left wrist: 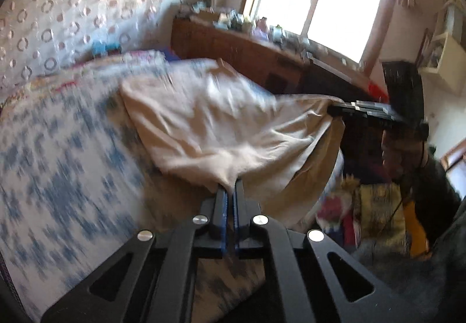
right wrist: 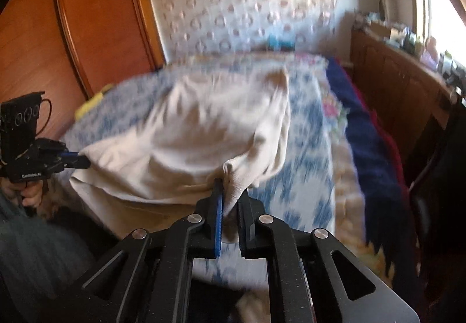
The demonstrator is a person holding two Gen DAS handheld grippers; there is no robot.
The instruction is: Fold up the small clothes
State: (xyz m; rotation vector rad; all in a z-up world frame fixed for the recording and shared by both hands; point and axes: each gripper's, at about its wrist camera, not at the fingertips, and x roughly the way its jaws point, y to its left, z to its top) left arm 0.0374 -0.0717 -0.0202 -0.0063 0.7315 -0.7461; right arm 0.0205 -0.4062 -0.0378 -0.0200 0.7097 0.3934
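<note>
Both of my jaws are pinched on the same cream-white cotton garment [left wrist: 221, 125], one at each near corner. On the left, my left gripper [left wrist: 231, 186] has its blue-padded fingers [left wrist: 222, 206] pressed together with a fold of the cloth's near edge caught between the tips; the right wrist view shows that same gripper [right wrist: 80, 161] from the side, biting the garment's left corner. From there the cloth sags in a loose, creased span across to my right gripper [right wrist: 230, 192], whose two fingers clamp a bunched twist of fabric that hangs down between them. In the left wrist view that gripper [left wrist: 335, 109] reaches in from the right and holds the other corner.

The garment is lifted at its near edge above the near side of the bed with the blue-and-white patterned cover [left wrist: 58, 163], while its far part appears to drape onto the cover toward the middle. Motion blur softens the cloth's outline, so I cannot tell what kind of garment it is. Along the bed's right edge lies a dark blue blanket [right wrist: 367, 131], beside a wooden sideboard [right wrist: 402, 84].
</note>
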